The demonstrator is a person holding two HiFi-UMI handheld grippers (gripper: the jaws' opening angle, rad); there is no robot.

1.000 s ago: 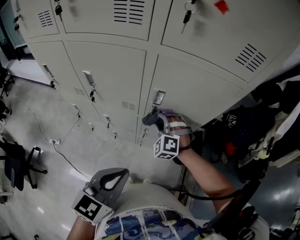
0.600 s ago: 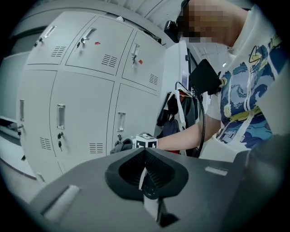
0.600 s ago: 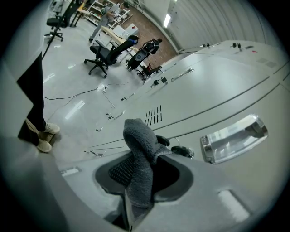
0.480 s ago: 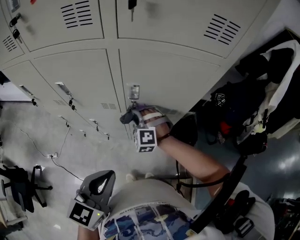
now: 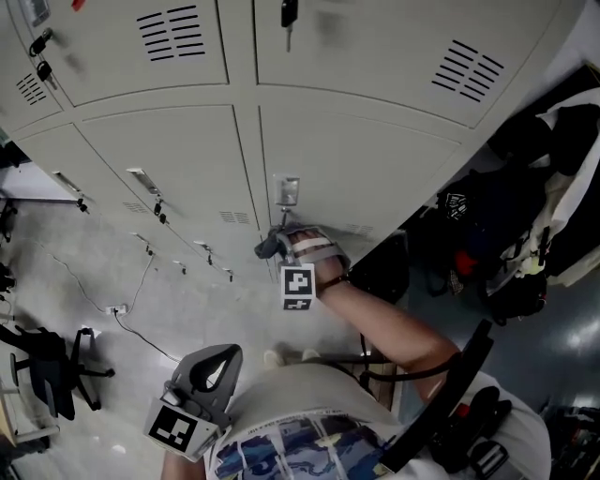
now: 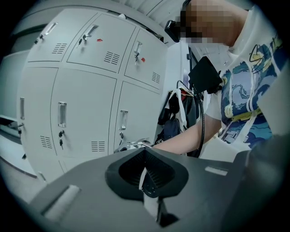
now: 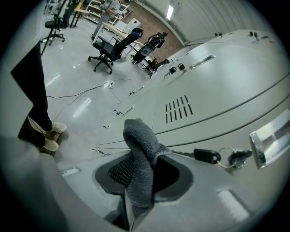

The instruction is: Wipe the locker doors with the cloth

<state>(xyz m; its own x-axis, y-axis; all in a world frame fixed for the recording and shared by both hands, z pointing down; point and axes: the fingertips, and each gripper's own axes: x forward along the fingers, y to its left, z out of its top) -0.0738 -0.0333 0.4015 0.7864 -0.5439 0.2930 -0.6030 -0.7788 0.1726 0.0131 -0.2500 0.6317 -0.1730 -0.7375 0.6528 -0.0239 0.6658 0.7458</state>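
Grey locker doors (image 5: 356, 150) fill the top of the head view. My right gripper (image 5: 270, 247) is shut on a grey cloth (image 7: 138, 145) and presses it against a lower door, just below that door's metal handle (image 5: 286, 190). In the right gripper view the cloth stands up out of the jaws, beside a key on a ring (image 7: 213, 156) and a vent (image 7: 179, 108). My left gripper (image 5: 217, 361) hangs low by my waist, away from the lockers. Its jaws (image 6: 146, 174) are shut with nothing between them.
Dark bags and clothes (image 5: 506, 234) hang at the right end of the lockers. A black office chair (image 5: 47, 366) and a floor cable (image 5: 122, 305) lie to the left. Keys (image 5: 289, 14) hang from upper doors. More chairs (image 7: 111, 47) stand across the room.
The head view has swung sideways. My right gripper stays just below the door handle with the cloth, shifted slightly left under it. The left gripper stays low.
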